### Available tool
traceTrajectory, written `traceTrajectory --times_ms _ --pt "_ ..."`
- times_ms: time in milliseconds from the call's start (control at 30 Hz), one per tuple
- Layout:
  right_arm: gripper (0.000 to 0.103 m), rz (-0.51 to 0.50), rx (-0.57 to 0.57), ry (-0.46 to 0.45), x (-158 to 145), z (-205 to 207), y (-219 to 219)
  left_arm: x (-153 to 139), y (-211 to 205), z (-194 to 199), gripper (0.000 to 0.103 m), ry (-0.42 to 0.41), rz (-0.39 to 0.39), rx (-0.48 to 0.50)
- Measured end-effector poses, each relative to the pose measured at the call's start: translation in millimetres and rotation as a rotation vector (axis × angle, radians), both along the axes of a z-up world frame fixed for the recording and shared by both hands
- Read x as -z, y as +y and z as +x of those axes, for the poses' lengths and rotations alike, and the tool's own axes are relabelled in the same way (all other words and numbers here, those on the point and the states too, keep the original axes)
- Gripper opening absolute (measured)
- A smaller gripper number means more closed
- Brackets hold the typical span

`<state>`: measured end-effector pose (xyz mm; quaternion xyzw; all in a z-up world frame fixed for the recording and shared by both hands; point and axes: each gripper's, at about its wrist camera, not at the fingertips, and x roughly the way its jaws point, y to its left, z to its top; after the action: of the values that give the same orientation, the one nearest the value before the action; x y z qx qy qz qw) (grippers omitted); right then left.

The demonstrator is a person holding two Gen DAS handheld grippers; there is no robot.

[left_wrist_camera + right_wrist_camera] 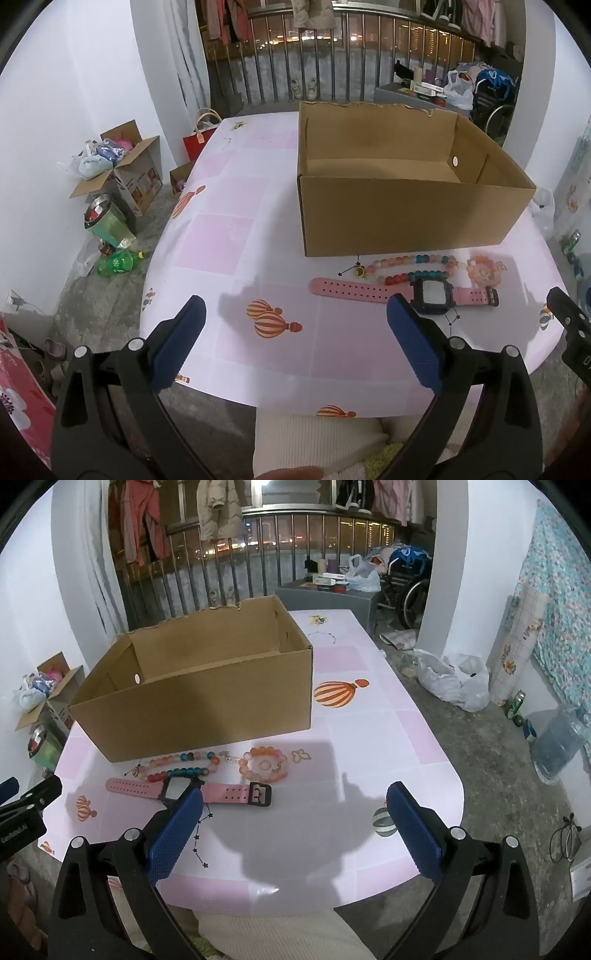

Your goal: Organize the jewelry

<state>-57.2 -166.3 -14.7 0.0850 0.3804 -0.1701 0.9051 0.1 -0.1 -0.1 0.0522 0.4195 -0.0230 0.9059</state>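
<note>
Just above the left gripper [295, 314], at right of centre in its view, lies a pink rubber watch [402, 291] beside round glossy bead bracelets [410, 267] and an open cardboard box [399, 218]. Both the left and the right gripper [295, 801] gape fully, holding nothing.

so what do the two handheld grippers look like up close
Both match: the left gripper and right gripper have black plastic arms with silver rivets and flat, dark blue textured pads. White lettering marks the left one's body, seen from the right wrist view.
</note>
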Motion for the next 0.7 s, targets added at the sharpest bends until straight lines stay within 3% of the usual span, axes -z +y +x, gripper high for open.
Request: traceTrajectory --times_ms 700 --pt "0.097 -0.002 -0.003 0.002 0.0 2.8 2.6 -0.1 -0.2 0.0 0.095 -0.003 0.001 0.0"
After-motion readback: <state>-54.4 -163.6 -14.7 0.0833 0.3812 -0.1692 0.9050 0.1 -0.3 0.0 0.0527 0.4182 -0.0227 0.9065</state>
